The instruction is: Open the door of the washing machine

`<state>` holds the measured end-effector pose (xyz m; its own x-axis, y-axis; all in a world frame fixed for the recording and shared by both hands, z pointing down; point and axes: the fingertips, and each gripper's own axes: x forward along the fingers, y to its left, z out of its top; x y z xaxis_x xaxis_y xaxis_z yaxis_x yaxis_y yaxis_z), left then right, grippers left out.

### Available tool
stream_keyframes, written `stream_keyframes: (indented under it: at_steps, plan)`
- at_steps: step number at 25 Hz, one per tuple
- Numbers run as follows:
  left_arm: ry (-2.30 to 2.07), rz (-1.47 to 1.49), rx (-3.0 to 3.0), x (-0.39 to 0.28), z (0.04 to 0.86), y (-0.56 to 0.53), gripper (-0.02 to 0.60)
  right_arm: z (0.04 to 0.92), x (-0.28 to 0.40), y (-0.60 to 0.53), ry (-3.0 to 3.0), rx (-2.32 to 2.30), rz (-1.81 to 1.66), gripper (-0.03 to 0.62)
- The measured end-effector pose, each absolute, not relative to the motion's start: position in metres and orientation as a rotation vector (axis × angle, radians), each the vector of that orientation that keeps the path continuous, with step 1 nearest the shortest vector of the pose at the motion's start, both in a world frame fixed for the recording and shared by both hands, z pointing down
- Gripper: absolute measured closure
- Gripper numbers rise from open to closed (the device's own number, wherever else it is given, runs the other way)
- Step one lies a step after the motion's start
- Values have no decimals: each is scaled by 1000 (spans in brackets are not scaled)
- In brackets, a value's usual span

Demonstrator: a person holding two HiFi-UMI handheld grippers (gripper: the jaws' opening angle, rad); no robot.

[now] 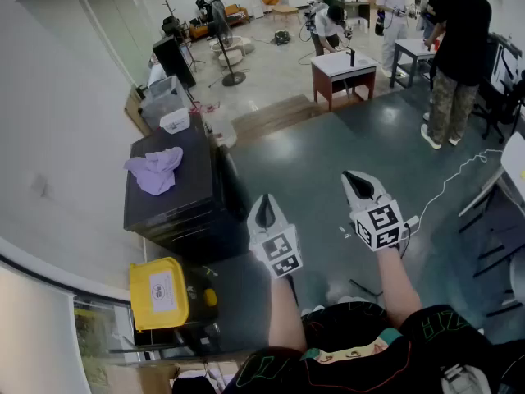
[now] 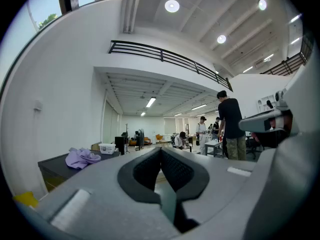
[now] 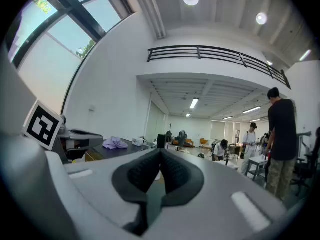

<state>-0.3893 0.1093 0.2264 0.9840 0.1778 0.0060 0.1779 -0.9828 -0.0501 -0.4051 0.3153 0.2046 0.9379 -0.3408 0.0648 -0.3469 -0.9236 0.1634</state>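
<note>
Grey floor is filling most of the head view, and a white wall is running down the left side. Against that wall a dark boxy unit, which I am taking for the washing machine point(image 1: 176, 195), is standing with a purple cloth point(image 1: 156, 171) lying crumpled on its top. I cannot make out its door from this angle. A yellow container point(image 1: 160, 292) is sitting near its closer corner. I am holding the left gripper point(image 1: 265, 200) and the right gripper point(image 1: 354, 177) side by side over the open floor, both pointing level and away from me. Both are to the right of the machine, the left one nearer to it, and neither is touching it. Farther off, a person in a black shirt point(image 1: 459, 48) is standing by a white table point(image 1: 344, 66).

Looking along the left gripper's own view, I am seeing its jaws pressed together with nothing between them. Past them on the left, the machine's dark top is showing low down with the cloth on it. The person in black is standing on the right.

Looking along the right gripper's own view, its jaws are likewise pressed together and pinching nothing. The left gripper's marker cube is showing at the left edge. Beyond it the cloth is lying on the dark top.
</note>
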Motion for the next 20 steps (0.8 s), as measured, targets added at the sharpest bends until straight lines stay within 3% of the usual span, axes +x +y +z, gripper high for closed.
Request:
stream_keyframes:
  at_steps: [20]
  plan:
    - [-344,-52,-3062,-345,248,108,571,221,-371,330,-373,2982,118,591]
